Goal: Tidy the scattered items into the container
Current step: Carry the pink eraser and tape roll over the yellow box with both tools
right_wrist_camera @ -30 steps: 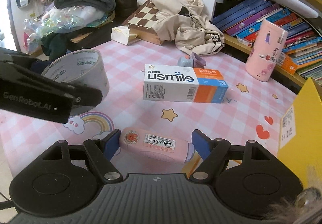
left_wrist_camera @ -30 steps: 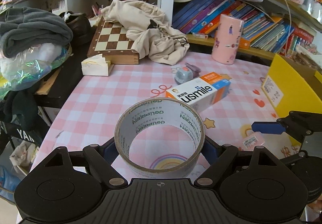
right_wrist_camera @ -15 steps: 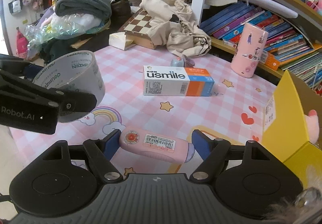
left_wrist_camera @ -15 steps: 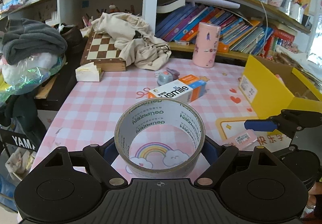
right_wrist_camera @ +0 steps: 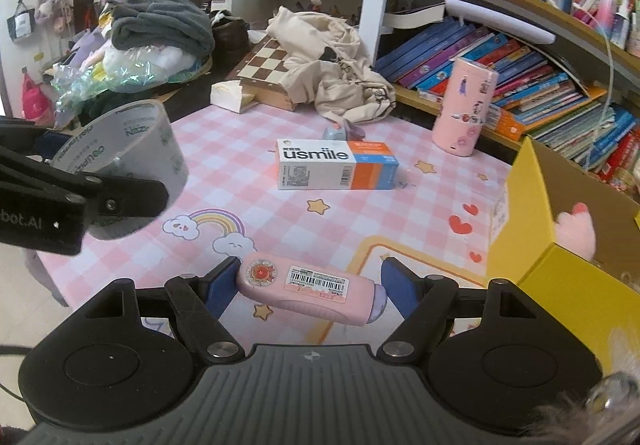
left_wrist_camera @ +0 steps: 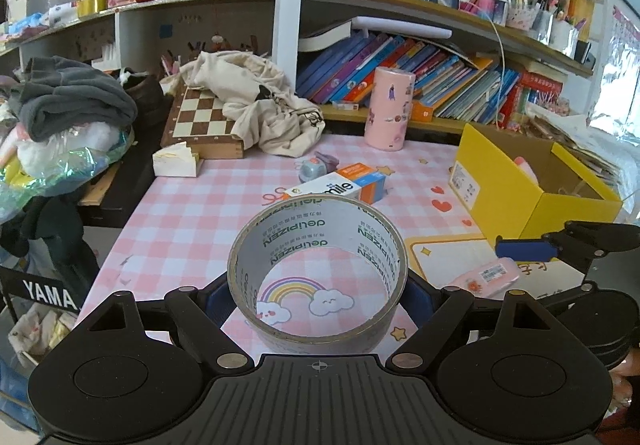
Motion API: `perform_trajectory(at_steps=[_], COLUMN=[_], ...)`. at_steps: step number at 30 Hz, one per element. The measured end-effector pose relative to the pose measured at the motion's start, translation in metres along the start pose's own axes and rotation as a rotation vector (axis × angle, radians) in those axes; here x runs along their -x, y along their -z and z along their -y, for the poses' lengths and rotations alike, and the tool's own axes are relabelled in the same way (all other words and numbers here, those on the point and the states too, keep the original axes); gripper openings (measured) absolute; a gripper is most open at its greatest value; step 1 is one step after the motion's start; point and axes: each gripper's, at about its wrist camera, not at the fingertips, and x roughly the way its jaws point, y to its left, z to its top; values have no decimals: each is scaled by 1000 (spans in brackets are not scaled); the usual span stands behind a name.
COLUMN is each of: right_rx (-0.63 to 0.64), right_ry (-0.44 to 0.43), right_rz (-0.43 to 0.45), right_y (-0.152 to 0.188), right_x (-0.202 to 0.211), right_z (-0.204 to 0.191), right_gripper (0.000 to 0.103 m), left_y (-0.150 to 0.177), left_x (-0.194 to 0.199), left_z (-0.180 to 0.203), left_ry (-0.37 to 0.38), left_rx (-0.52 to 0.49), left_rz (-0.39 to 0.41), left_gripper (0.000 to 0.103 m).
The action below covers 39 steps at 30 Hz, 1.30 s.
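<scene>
The roll of tape (left_wrist_camera: 318,269) is clamped on both sides by the left gripper (left_wrist_camera: 318,295), held up off the pink checkered tablecloth (left_wrist_camera: 192,217). The right gripper (right_wrist_camera: 308,283) is squeezing a pink tube-shaped case (right_wrist_camera: 308,291) end to end, barcode label facing up, also lifted. The yellow cardboard box (left_wrist_camera: 508,193) sits open at the right edge of the table with something pink and fuzzy already inside. Still lying out on the cloth: a usmile box (right_wrist_camera: 336,164), with a small grey-blue gadget (right_wrist_camera: 336,133) just behind it. A pink tumbler (right_wrist_camera: 466,107) stands upright by the bookshelf.
</scene>
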Motion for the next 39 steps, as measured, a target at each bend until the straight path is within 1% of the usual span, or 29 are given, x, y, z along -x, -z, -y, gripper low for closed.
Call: perform_trajectory(at_steps=[5,16,26,39], right_rx=[-7,-21,-46,-104], right_ry=[20,62,102,155], right_rz=[6,8,-6,-40], right_y=[9,19,28,47], right_x=[16,35,45,59], right_z=[-2,-4,2,16], right_gripper=[75,75,75,75], left_y=[3,12,19,22], left_x=[12,23,22,19], left_z=[3,9,18,40], left_ry=[21,63,106,179], left_rx=[-9,-25,-39,-79], left_rz=[18,14,-9,-21], left_gripper=[85,85,85,85])
